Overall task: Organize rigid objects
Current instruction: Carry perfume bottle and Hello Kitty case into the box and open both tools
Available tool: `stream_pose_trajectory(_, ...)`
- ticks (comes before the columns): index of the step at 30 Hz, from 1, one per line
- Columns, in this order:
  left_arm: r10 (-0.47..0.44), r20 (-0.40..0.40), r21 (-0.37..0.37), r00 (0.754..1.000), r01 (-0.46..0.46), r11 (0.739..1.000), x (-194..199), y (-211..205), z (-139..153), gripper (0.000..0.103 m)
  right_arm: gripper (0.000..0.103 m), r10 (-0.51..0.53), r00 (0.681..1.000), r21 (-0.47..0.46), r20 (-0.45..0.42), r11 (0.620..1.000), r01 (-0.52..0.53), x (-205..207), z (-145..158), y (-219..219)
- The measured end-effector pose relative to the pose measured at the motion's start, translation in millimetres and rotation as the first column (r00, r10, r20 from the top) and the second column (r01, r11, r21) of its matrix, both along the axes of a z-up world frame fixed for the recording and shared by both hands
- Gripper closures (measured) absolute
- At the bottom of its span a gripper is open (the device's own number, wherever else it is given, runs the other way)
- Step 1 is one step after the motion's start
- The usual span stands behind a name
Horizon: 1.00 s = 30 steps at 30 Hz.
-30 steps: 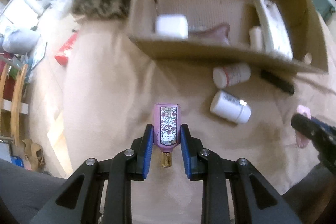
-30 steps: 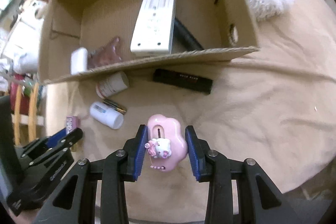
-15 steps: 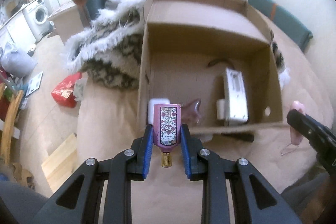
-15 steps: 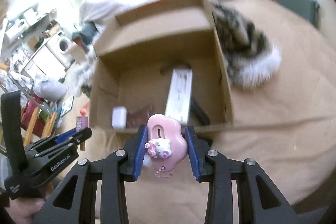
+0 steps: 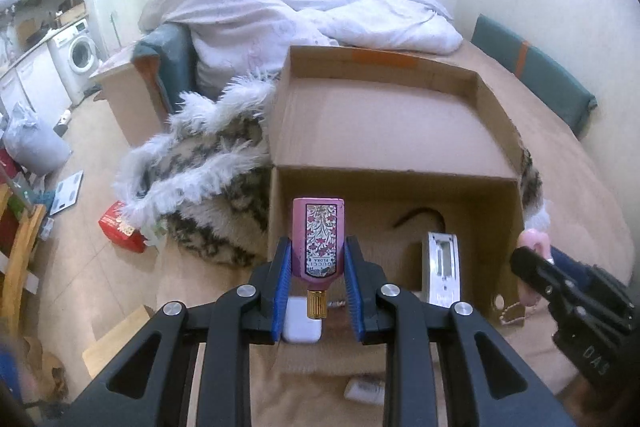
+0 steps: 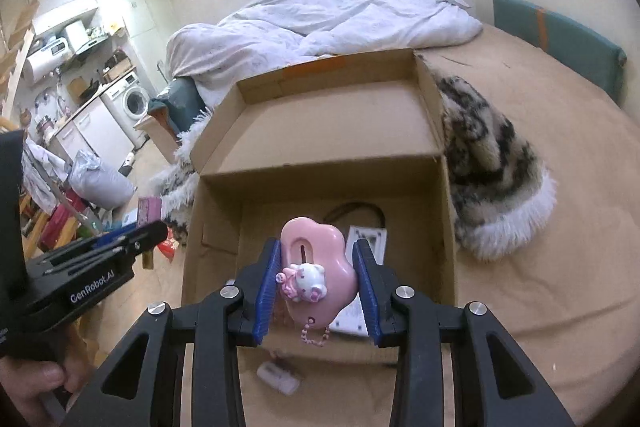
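My left gripper (image 5: 318, 267) is shut on a pink perfume bottle (image 5: 318, 237) with a gold cap, held up over the near wall of the open cardboard box (image 5: 380, 183). My right gripper (image 6: 318, 271) is shut on a pink heart-shaped toy (image 6: 316, 263) with a cat figure and bead chain, held above the same box (image 6: 320, 163). Inside the box lie a white remote-like device (image 5: 440, 267), a small white case (image 5: 302, 323) and a dark cable (image 5: 420, 215). The right gripper shows at the right edge of the left wrist view (image 5: 532, 267).
A white pill bottle lies on the beige bedspread in front of the box (image 5: 364, 391), (image 6: 278, 383). A furry patterned garment (image 6: 492, 163) lies beside the box. A white duvet (image 5: 300, 11) is behind. The floor and a washing machine (image 5: 80, 55) are at left.
Both grippers have lifted their objects off the bedspread and tilted up, now held over the box's near wall. The bottles on the bed have dropped below the view.
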<state>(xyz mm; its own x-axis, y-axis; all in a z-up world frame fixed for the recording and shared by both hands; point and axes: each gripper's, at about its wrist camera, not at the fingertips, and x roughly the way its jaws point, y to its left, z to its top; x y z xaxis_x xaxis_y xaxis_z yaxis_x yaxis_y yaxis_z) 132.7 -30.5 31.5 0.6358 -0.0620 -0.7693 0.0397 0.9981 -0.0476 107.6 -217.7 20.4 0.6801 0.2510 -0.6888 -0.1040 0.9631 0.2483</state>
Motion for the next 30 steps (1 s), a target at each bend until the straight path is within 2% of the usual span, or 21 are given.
stream_pose_trajectory(4, -0.009, -0.034, 0.025, 0.999, 0.010, 1.000, 22, -9, -22, 0.080, 0.064, 0.004, 0.998, -0.007, -0.058, 1.000, -0.004, 28, -16, 1)
stream_pose_trajectory(9, -0.040, -0.108, 0.019, 0.993, 0.042, 0.999, 32, -18, -60, 0.080, 0.064, 0.000, 0.989, -0.006, -0.149, 1.000, -0.001, 49, -46, 2)
stream_pose_trajectory(15, -0.060, -0.184, 0.020, 0.981, 0.064, 0.998, 36, -25, -90, 0.080, 0.064, 0.043, 0.962, 0.093, -0.268, 0.996, -0.019, 57, -81, 6)
stream_pose_trajectory(18, -0.052, -0.205, 0.049, 0.977, 0.063, 0.997, 40, -26, -97, 0.080, 0.064, 0.051, 0.955, 0.086, -0.293, 0.996, -0.027, 59, -89, 13)
stream_pose_trajectory(24, -0.049, -0.268, 0.041, 0.962, 0.062, 0.997, 41, -25, -112, 0.080, 0.064, 0.030, 0.947, 0.053, -0.319, 0.998, -0.013, 58, -96, 14)
stream_pose_trajectory(30, -0.045, -0.287, 0.046, 0.957, 0.061, 0.997, 40, -25, -123, 0.080, 0.064, 0.023, 0.940, 0.062, -0.339, 0.998, -0.002, 57, -101, 11)
